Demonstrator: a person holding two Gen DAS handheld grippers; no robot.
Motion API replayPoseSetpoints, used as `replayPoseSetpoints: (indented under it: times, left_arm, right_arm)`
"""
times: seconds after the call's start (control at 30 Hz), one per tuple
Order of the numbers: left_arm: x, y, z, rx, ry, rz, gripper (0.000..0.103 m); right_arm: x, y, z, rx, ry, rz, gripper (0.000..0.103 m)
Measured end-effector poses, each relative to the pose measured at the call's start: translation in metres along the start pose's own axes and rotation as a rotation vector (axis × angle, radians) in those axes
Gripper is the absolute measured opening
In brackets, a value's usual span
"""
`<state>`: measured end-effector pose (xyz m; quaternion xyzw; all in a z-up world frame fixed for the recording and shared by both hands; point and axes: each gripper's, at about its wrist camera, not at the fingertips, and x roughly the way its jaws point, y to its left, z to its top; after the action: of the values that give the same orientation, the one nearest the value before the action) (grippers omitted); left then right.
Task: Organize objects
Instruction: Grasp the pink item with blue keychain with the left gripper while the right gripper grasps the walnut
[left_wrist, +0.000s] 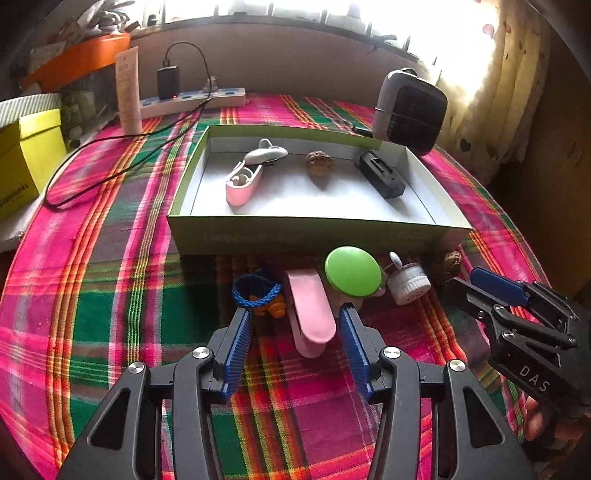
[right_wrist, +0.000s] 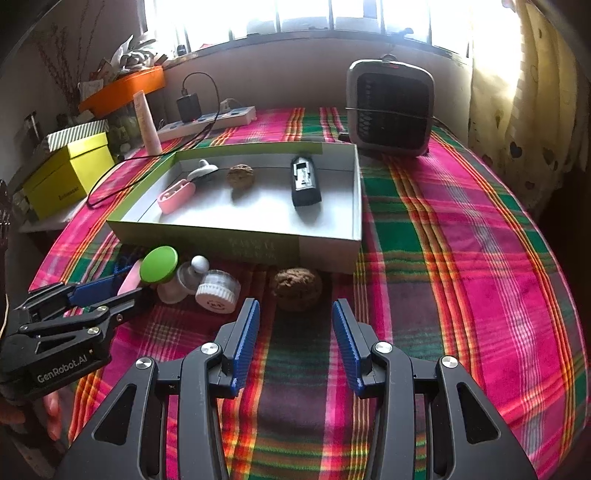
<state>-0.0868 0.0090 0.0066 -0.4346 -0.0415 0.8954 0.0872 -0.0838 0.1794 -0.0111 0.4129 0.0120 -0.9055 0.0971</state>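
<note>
Plaid cloth (left_wrist: 110, 277); pink case (left_wrist: 312, 314) lengthwise boxward.

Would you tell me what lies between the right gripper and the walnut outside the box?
Only bare plaid cloth, seen in the right wrist view, separates the right gripper from the walnut.

Print on box front wall (right_wrist: 255, 248) too blurred to read. Left view: orange item (left_wrist: 271, 309) mostly hidden under blue braided ring (left_wrist: 255, 291), can't identify; walnut (left_wrist: 451, 260) by box corner half in shadow. Right view: pink case (right_wrist: 130, 281) mostly hidden behind left gripper (right_wrist: 107, 291) and green lid (right_wrist: 159, 264)
</note>
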Motion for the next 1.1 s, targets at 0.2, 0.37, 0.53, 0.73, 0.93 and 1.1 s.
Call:
replayPoseSetpoints:
  times: [0.2,0.37,0.53,0.73,0.93,1.1]
  left_arm:
    - [0.002,0.001,0.002,0.005,-0.005,0.014,0.047]
    - [0.004,0.001,0.004,0.011,-0.012,0.025,0.047]
    - [0.005,0.001,0.005,0.017,-0.017,0.032,0.047]
    - [0.006,0.0,0.006,0.024,-0.019,0.035,0.047]
    - [0.007,0.001,0.007,0.033,-0.023,0.045,0.047]
    - [0.008,0.003,0.009,0.027,-0.024,0.048,0.047]
  right_arm:
    - [0.007,0.002,0.005,-0.017,0.011,-0.01,0.043]
    - [0.013,-0.001,0.007,-0.012,0.026,-0.017,0.043]
    - [0.016,-0.003,0.008,-0.009,0.039,-0.018,0.043]
    - [0.018,-0.003,0.007,-0.017,0.047,-0.016,0.043]
    - [0.02,-0.005,0.009,-0.021,0.047,-0.022,0.043]
    - [0.021,-0.004,0.011,-0.031,0.049,-0.03,0.043]
